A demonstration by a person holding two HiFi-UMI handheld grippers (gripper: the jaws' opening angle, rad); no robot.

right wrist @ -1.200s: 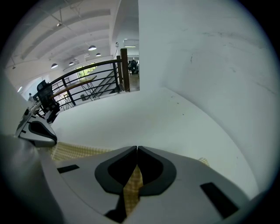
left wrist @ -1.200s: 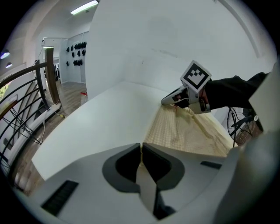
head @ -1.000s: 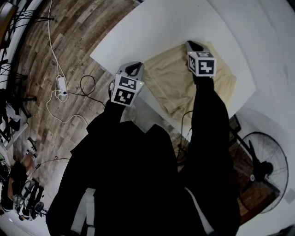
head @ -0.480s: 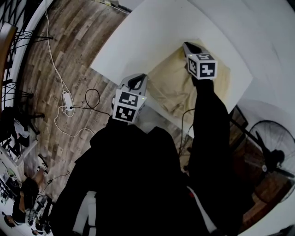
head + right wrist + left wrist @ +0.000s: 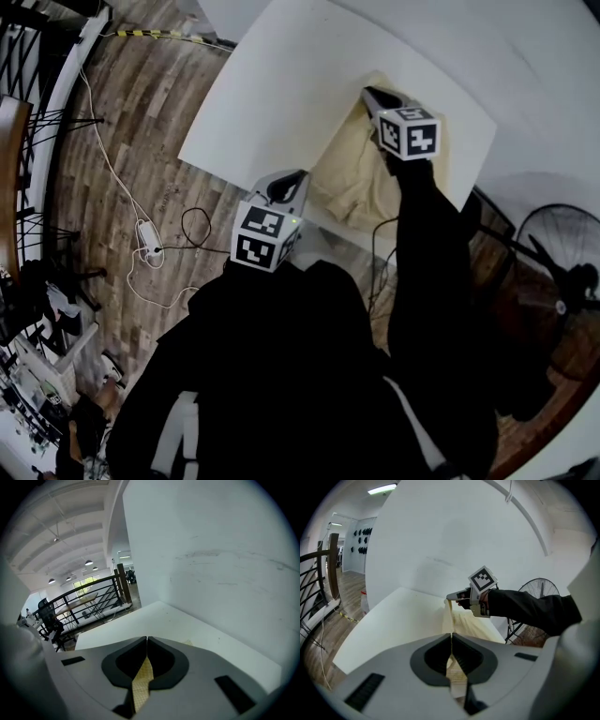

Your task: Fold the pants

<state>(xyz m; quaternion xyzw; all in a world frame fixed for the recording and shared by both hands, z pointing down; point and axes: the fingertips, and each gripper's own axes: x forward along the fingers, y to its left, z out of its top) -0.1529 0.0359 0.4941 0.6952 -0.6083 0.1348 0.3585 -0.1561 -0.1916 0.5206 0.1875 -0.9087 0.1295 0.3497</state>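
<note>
Above the tabletop (image 5: 281, 84), the left tool (image 5: 284, 185) and the right tool (image 5: 368, 94) each clamp the beige pants (image 5: 352, 178), stretched between them.

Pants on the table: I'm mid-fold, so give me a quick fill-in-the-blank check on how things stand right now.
1. The left gripper is ____ on an edge of the pants.
2. The right gripper pinches the fabric too, so the number of grippers holding the pants is ____.
3. Under the pants is a ____ table.
4. The fan stands on the ____, not on the table.

Missing words: shut; two; white; floor.
</note>
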